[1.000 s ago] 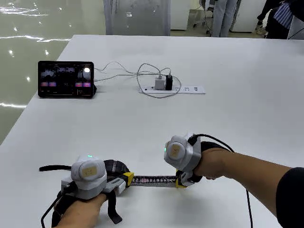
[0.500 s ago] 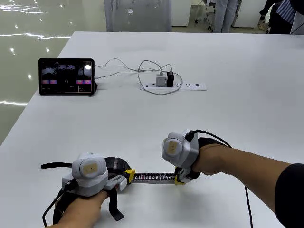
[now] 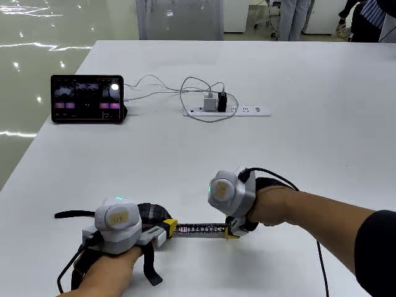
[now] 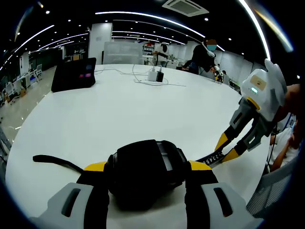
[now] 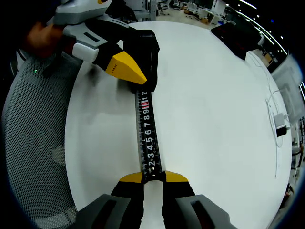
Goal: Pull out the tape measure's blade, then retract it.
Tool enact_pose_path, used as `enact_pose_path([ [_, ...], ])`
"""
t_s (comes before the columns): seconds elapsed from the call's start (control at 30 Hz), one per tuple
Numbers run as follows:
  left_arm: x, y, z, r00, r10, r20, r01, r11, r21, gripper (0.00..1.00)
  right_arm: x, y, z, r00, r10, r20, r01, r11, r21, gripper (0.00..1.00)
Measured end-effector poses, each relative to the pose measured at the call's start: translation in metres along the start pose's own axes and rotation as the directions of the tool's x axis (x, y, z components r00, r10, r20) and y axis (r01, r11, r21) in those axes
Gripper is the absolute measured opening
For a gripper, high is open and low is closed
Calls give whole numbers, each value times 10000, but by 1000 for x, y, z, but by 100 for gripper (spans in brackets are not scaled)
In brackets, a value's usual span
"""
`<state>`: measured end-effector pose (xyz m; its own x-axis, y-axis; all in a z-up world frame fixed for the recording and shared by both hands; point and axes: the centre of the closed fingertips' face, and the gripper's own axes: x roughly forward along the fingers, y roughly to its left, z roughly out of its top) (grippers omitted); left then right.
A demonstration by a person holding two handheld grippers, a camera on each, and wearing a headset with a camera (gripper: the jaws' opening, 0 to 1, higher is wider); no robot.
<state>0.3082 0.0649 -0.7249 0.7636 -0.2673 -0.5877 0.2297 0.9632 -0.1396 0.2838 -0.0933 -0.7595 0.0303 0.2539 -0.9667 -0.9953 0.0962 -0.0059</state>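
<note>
The black tape measure case (image 3: pixel 152 215) lies near the table's front edge, and my left gripper (image 3: pixel 162 231) is shut on it. In the left gripper view the case (image 4: pixel 145 172) sits between the yellow-tipped jaws of the left gripper (image 4: pixel 147 167). A short length of blade (image 3: pixel 199 229) runs right from the case to my right gripper (image 3: pixel 231 233), which is shut on the blade's end. In the right gripper view the numbered blade (image 5: pixel 148 136) stretches from the right gripper (image 5: pixel 153 177) up to the case (image 5: pixel 144 46), showing about twelve centimetres.
A tablet (image 3: pixel 86 99) stands at the back left. A white power strip (image 3: pixel 228 111) with chargers and looped cables lies mid-table. The case's black strap (image 3: pixel 74 215) trails left. A mesh chair (image 5: pixel 33 143) is beside the table's edge.
My right gripper has moved a little left toward the case, and the exposed blade is slightly shorter. The left gripper and case have stayed in place.
</note>
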Motion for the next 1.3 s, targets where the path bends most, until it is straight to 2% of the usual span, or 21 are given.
enact_pose_path([
  [0.47,0,0,0,10000,-22,-47,21,10000,-53,60,1,1,6,9999,43,163,-41,9999,-132,10],
  [0.63,0,0,0,10000,-63,60,64,10000,-62,60,2,1,9,9996,86,277,-83,9999,-138,10],
  [0.87,0,0,1,10000,-91,-35,90,9999,-80,59,2,2,13,9993,117,369,-111,9998,-161,9],
  [1.3,0,0,0,9999,-88,-50,88,9999,-108,60,5,3,21,9995,107,307,-99,9996,-259,10],
])
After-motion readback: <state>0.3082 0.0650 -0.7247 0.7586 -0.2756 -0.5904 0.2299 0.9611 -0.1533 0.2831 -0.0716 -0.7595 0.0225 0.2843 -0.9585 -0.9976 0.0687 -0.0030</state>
